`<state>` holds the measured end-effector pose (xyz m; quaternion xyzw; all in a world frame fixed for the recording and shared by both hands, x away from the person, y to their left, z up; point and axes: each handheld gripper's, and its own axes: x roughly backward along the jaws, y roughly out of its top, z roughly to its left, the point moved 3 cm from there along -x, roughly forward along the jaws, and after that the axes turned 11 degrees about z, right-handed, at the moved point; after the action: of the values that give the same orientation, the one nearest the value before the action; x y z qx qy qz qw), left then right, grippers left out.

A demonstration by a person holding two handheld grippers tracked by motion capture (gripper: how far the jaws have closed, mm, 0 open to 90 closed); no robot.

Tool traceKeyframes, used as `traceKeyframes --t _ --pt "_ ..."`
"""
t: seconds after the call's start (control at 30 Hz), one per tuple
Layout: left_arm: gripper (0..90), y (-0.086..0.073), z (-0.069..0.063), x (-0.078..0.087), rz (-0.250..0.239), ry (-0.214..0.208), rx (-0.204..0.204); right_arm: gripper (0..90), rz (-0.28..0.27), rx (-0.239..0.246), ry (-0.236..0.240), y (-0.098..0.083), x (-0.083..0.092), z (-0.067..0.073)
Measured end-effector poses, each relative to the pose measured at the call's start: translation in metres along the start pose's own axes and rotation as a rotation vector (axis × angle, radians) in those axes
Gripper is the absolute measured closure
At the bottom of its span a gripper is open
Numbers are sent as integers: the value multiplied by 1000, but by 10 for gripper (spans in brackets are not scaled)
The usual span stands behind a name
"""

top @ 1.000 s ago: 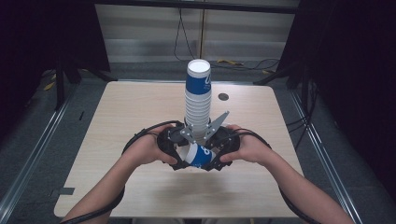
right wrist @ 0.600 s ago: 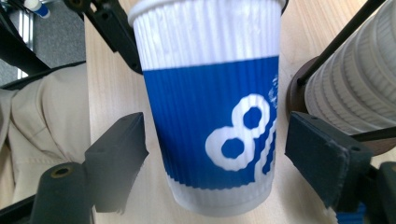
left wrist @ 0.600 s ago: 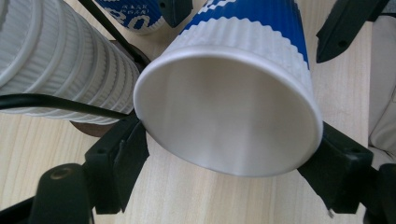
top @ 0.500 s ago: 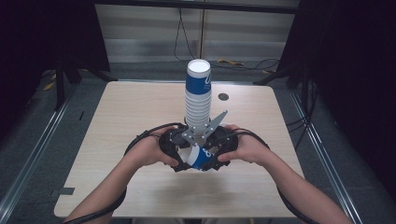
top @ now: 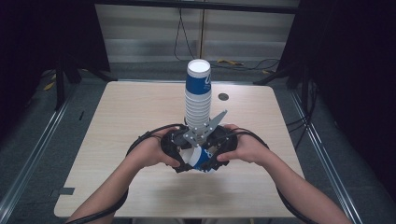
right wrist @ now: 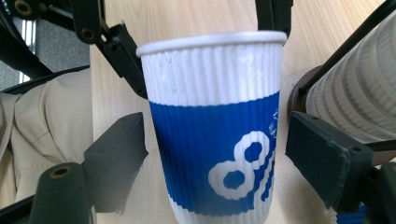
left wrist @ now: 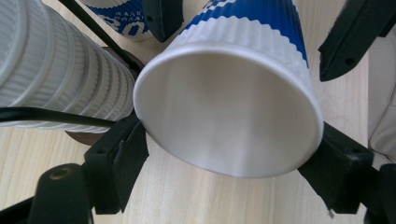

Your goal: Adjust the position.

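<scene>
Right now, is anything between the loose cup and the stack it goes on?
Nothing visible does. The loose cup lies between the left gripper and right gripper, just in front of the stack. Only bare table and the grippers' own cables sit nearby.

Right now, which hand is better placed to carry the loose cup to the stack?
Probably left: the left gripper pinches the cup at its rim on both sides, while the right gripper only flanks its wall, with gaps.
</scene>
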<state>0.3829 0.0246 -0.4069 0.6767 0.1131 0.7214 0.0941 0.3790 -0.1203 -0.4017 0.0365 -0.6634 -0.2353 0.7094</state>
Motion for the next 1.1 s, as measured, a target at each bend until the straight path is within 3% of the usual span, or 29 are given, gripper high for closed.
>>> traceKeyframes --t 0.27,0.43,0.47,0.5,0.53,0.67,0.73,0.87,1.0,1.1 --pt "205 3 -1 -3 -15 -8 2 216 -5 3 -11 1 0 0" --pt "204 1 0 -1 -35 -14 22 250 -24 -1 -11 -1 -2 1" --pt "205 2 -2 -2 -54 -29 42 250 -27 -3 -11 -1 -3 1" --pt "205 1 0 -1 -38 -17 23 249 -32 -6 -4 -1 -4 2" --pt "205 2 -2 -2 -71 -34 61 246 -37 -10 -5 -2 -4 2" --pt "210 2 -1 -1 -71 -29 50 260 -38 8 -28 -3 -8 0" --pt "209 1 -2 -2 -82 -31 50 265 -37 5 -15 -4 -8 1" --pt "198 -2 -1 -2 -107 -11 47 263 -55 19 -25 -6 -7 1" --pt "217 -12 -1 -2 -72 -16 57 260 -73 14 -36 -13 -5 -1" --pt "216 -18 0 -3 -94 -27 77 257 -94 6 -40 -18 -6 -3"
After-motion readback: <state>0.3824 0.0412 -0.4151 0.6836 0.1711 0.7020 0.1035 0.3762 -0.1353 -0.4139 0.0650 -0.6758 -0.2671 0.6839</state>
